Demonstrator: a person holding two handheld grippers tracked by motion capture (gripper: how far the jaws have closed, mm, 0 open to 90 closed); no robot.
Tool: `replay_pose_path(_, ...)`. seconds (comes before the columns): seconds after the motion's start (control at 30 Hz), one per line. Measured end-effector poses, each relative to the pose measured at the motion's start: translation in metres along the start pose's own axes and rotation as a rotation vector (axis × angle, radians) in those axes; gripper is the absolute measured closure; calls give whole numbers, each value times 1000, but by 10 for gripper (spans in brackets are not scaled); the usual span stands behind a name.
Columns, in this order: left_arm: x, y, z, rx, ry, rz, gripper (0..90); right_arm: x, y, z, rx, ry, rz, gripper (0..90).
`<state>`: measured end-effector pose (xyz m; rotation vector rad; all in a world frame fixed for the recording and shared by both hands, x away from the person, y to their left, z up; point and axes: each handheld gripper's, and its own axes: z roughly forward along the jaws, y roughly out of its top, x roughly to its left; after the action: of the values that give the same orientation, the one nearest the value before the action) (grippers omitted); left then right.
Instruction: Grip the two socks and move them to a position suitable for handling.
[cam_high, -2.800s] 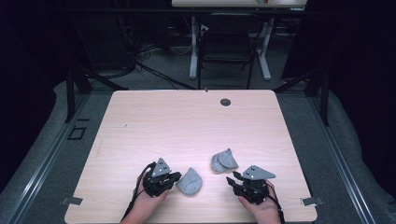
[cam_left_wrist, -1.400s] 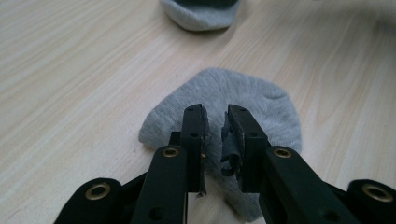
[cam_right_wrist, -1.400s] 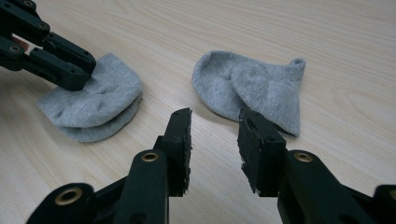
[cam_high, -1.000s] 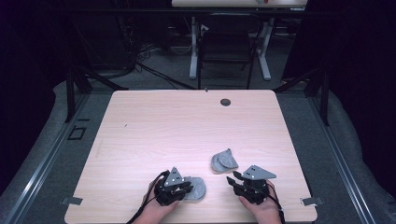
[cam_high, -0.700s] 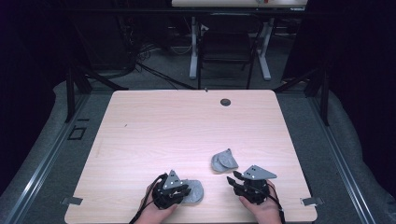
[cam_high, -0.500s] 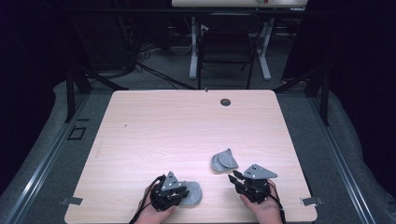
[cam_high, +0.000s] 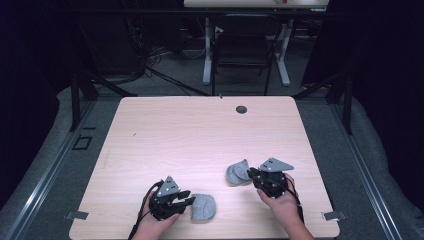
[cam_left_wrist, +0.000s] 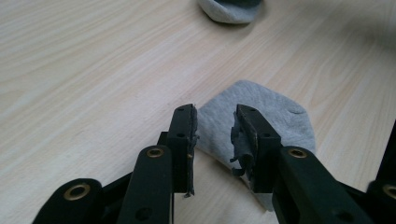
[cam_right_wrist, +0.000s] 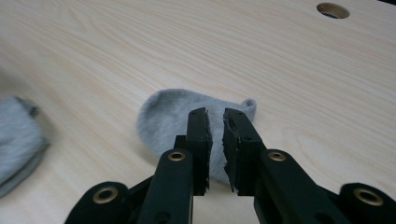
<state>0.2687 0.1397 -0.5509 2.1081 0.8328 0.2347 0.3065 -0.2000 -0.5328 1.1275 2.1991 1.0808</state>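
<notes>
Left gripper (cam_high: 186, 199) has backed off the near grey sock (cam_high: 202, 207), jaws just opening, nothing between them. Right gripper (cam_high: 251, 174) jaws just closing to a narrow gap at the far sock (cam_high: 238, 171), not yet pinched. Pickup looks next.

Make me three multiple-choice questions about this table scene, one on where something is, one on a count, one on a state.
1. Where is the round hole in the tabletop?
A. near the far edge
B. beside the left gripper
C. under a sock

2. How many grey socks lie on the table?
A. one
B. two
C. four

3. How is the left gripper's jaw gap?
A. clamped on a sock
B. open, with nothing pinched
C. shut tight

Answers: 1 A, the hole sits by the far edge. 2 B, one sock by the left gripper, another sock by the right gripper. 3 B, its pads stand apart above the sock.
</notes>
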Motion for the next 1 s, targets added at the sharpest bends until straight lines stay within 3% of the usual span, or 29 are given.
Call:
replay_pose_path(0.27,14,-2,-8,-18,25,-31,667,-11,6,26,58,3,-17,789)
replay_pose_path(0.7,20,-4,-8,-21,36,-55,662,5,-1,48,111,51,-30,757)
replay_pose_path(1.0,17,-5,-6,-11,30,-41,662,13,-7,58,143,60,-17,756)
